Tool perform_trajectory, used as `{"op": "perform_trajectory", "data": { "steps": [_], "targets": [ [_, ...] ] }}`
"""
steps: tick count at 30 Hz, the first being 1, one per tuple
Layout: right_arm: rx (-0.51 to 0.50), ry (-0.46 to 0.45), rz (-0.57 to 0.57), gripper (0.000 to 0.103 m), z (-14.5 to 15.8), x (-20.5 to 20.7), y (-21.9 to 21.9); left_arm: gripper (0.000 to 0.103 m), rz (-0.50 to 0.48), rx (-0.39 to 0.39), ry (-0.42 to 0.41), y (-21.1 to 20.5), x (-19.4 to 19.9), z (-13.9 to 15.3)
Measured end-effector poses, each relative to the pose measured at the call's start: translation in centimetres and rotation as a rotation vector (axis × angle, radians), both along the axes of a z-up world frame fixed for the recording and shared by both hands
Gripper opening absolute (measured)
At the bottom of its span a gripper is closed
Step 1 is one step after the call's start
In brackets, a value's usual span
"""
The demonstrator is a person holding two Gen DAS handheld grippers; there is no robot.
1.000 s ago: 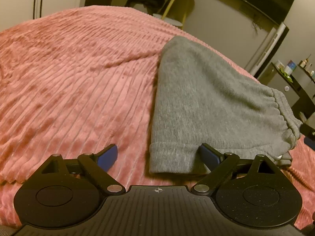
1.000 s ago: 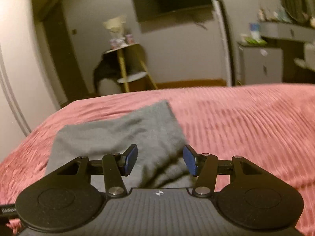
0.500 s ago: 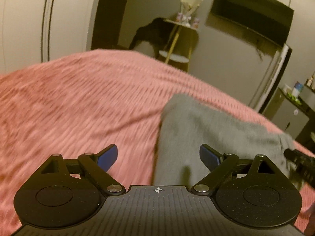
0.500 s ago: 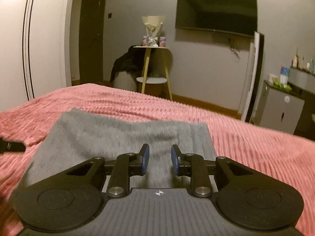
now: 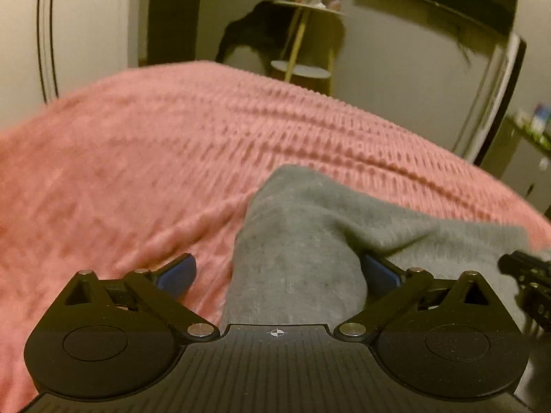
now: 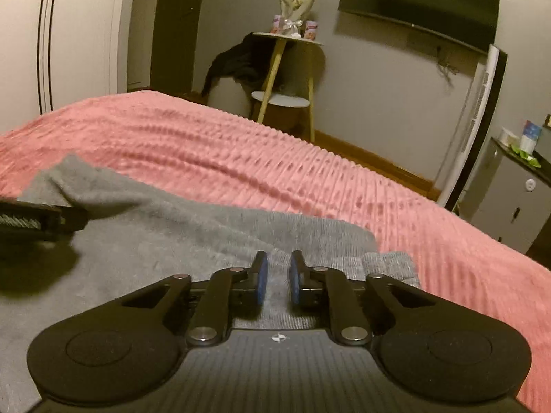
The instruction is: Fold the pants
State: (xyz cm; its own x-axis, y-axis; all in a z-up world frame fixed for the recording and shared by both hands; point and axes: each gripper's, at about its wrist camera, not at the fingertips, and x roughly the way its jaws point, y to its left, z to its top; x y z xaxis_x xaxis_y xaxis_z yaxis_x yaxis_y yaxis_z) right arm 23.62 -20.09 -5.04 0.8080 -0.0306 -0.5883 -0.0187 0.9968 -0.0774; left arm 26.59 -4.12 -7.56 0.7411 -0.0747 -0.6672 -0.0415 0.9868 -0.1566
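Grey pants [image 5: 310, 227] lie folded on a pink ribbed blanket [image 5: 137, 155]. My left gripper [image 5: 275, 268] straddles their left edge with its jaws opening wide. A raised fold of grey cloth sits between them; the left pad [image 5: 177, 270] is over the blanket and clear of the cloth. The other gripper's black tip [image 5: 527, 275] shows at the right edge. In the right wrist view the pants [image 6: 155, 241] fill the lower left. My right gripper [image 6: 277, 272] is closing, its blue pads almost together on a strip of ribbed grey cloth.
The pink blanket [image 6: 310, 179] stretches beyond the pants to the bed's far edge. Past it stand a round side table on yellow legs [image 6: 286, 38] with a dark garment [image 6: 237, 62] draped beside it, a wall television [image 6: 420, 0] and a grey cabinet [image 6: 509, 206].
Both grippers have come down close over the pants. The right jaws went from half open to nearly together on the cloth. A fold of cloth now stands between the left jaws.
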Motion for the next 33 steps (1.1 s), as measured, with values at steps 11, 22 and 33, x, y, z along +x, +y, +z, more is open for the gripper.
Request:
{"op": "perform_trajectory", "data": {
  "steps": [11, 22, 33],
  "targets": [
    [0.138, -0.002, -0.006, 0.029, 3.5, -9.5, -1.1, 0.103, -0.043, -0.02, 0.012, 1.9, -5.2, 2.0],
    [-0.016, 0.014, 0.073, 0.027, 2.2, -14.1, 0.5, 0.103, -0.074, 0.129, 0.01, 0.3, -10.1, 2.0],
    [0.032, 0.119, 0.003, 0.028, 3.6, -17.3, 1.1, 0.103, -0.118, 0.105, 0.091, -0.4, -14.7, 1.6]
  ]
}}
